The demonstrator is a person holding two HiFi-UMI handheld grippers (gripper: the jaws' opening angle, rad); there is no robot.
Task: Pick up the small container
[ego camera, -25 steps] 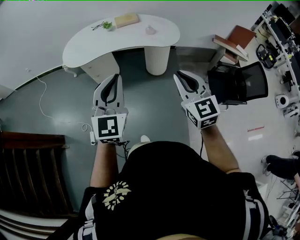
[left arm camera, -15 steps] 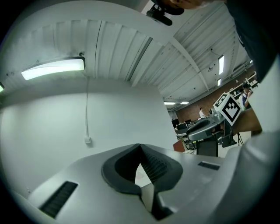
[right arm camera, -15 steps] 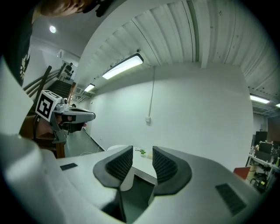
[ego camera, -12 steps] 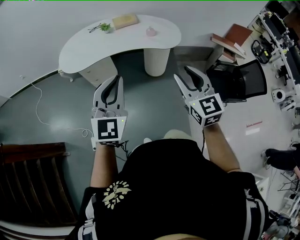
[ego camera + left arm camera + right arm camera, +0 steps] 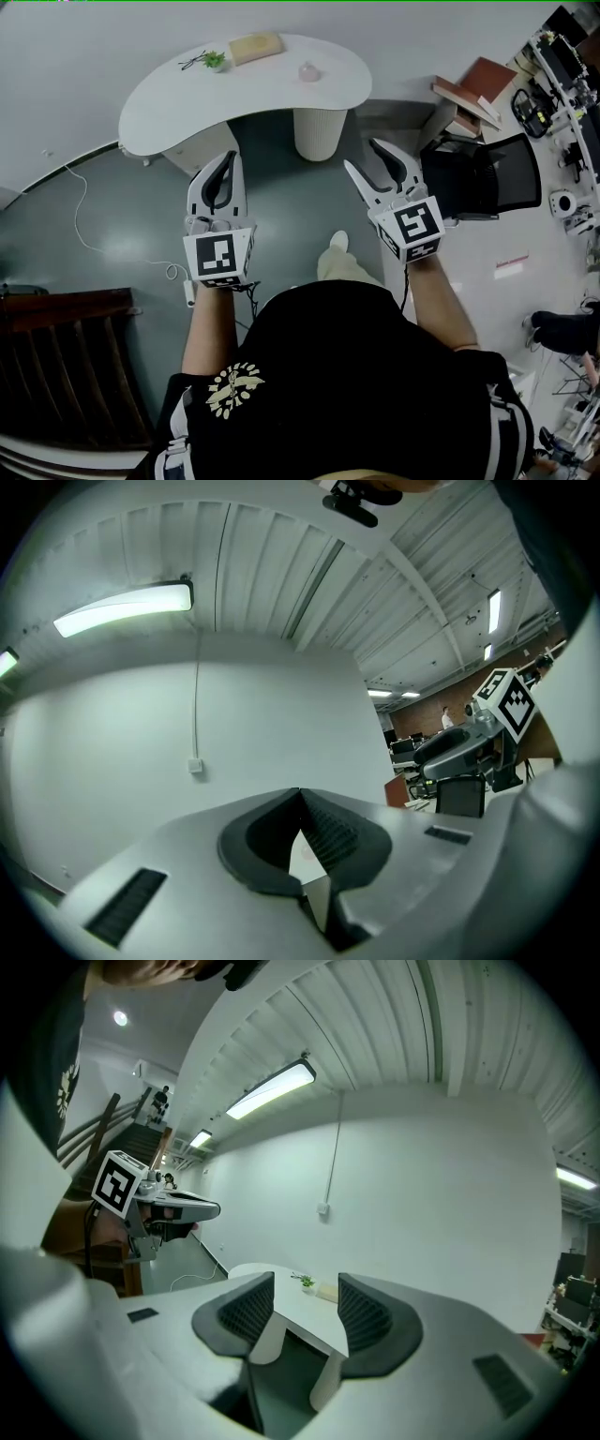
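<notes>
The small container [image 5: 308,71] is a pale pink pot on the white kidney-shaped table [image 5: 178,89], far ahead of both grippers. My left gripper [image 5: 226,161] is held over the grey floor, short of the table, and its jaws meet, shut and empty [image 5: 300,795]. My right gripper [image 5: 365,156] hovers at the same height to the right. Its jaws are opening and nothing is between them [image 5: 305,1290]. In the right gripper view the table [image 5: 277,1316] shows through the gap, while the container is hidden.
A small green plant [image 5: 215,59] and a tan box [image 5: 255,46] also sit on the table. A black office chair [image 5: 487,174] and stacked brown boards [image 5: 473,86] stand at the right. Dark wooden furniture [image 5: 66,356] is at the lower left. A white cable [image 5: 82,214] lies on the floor.
The right gripper's jaws have gone from shut to wide apart. The person has stepped forward, one foot now showing between the grippers. The left gripper stays shut.
</notes>
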